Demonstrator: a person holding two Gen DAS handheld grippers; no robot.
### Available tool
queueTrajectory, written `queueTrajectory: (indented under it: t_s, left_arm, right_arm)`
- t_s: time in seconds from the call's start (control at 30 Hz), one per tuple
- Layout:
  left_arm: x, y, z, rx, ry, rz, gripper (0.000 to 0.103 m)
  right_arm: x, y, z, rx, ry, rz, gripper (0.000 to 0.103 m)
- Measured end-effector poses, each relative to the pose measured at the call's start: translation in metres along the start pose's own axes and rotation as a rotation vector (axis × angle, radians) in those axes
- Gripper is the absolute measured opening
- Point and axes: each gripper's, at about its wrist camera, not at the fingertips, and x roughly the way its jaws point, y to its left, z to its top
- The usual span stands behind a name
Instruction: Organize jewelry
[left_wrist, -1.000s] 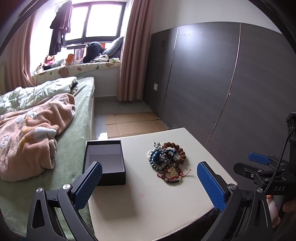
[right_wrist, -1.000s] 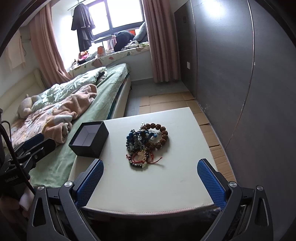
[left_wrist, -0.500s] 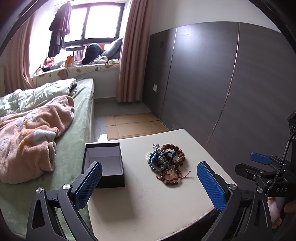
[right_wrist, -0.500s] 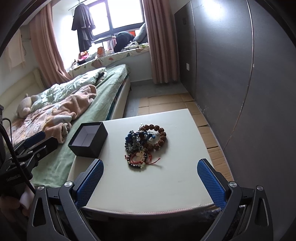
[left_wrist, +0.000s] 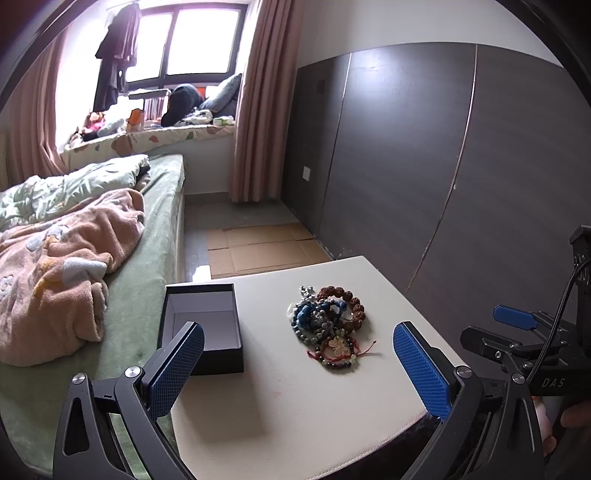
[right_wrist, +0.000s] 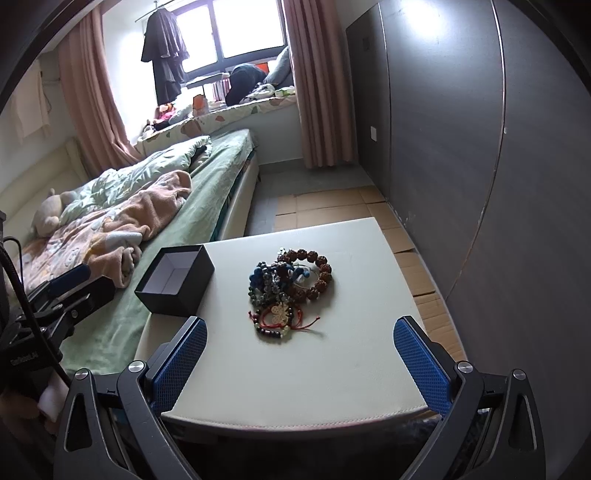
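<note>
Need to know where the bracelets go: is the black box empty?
Empty: the black box is open-topped, its pale lining bare; the bracelets lie piled beside it on the table.

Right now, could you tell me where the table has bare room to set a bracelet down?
The near half of the table, between the bracelet pile and the front edge, is bare, as is the strip right of the pile. The gap between the pile and the black box is tighter.

The cream tabletop (right_wrist: 332, 369) carries an open black box (right_wrist: 175, 280) and, apart from it, a heap of bracelets (right_wrist: 288, 291).
</note>
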Motion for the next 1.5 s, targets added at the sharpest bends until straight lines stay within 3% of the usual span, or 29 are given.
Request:
queueTrajectory:
  t_s: [0.23,0.4,0.5,0.63,1.03,1.4,1.5]
  left_arm:
    - [0.011,0.002,0.005,-0.025,0.008,-0.008,0.102]
    - [0.026,0.005,0.013,-0.073,0.026,-0.018,0.102]
    - [0.038,0.004,0.015,-0.086,0.051,-0.028,0.098]
    - [0.057,0.006,0.015,-0.110,0.099,-0.039,0.085]
    - [0.119,-0.002,0.003,-0.129,0.224,-0.082,0.069]
    - [0.176,-0.015,-0.008,-0.125,0.322,-0.119,0.052]
    - [0.194,-0.018,-0.011,-0.122,0.356,-0.122,0.042]
  right_arm:
    - [0.005,-0.006,0.004,0.030,0.005,-0.004,0.102]
    - [0.014,-0.025,0.009,0.120,0.018,-0.019,0.102]
    - [0.021,-0.036,0.011,0.168,0.030,-0.035,0.102]
    - [0.028,-0.046,0.013,0.215,0.036,-0.047,0.101]
    - [0.072,-0.075,0.018,0.430,0.114,0.025,0.072]
    - [0.119,-0.080,0.018,0.544,0.194,0.136,0.063]
    - [0.131,-0.080,0.018,0.570,0.221,0.162,0.063]
